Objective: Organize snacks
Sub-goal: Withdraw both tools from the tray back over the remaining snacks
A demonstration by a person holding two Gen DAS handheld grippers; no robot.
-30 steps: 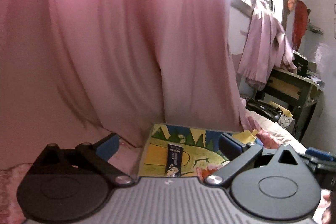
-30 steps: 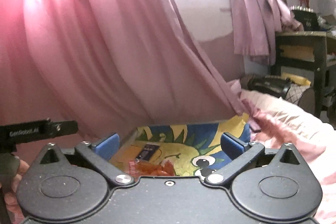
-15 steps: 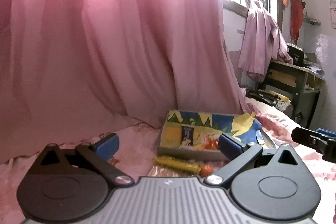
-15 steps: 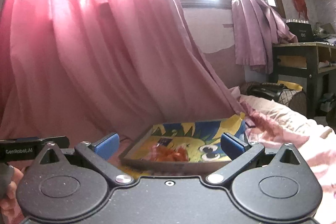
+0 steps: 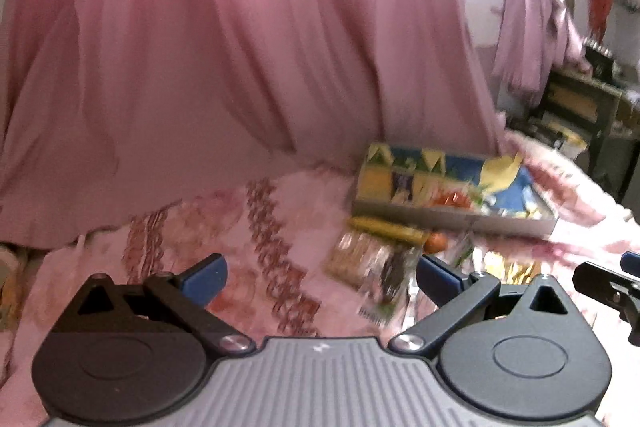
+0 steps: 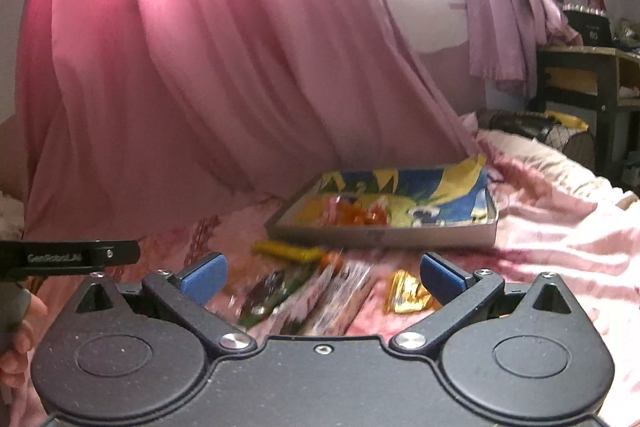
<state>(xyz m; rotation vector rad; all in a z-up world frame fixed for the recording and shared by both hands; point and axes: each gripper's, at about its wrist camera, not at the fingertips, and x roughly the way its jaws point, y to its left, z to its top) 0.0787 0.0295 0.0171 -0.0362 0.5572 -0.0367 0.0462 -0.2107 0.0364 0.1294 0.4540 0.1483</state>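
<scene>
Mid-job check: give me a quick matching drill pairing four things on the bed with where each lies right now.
Things:
1. long yellow packet
2. crinkled gold foil wrapper
3. orange-red wrapped sweets
4. small round orange sweet

Places:
A. inside the cartoon-printed tray
B. on the pink bedspread, nearest the right gripper's right finger
C. just right of the yellow packet's end
D. along the tray's front wall, outside

Pairs: 1-D, 2-B, 3-A, 4-C

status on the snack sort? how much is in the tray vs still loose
Done: orange-wrapped snacks and a small dark packet lie in the shallow cartoon-printed tray. In hand: nothing; left gripper and right gripper are both open and empty. Left: long yellow packet, small orange sweet, gold foil wrapper and blurred packets on the pink bedspread.
</scene>
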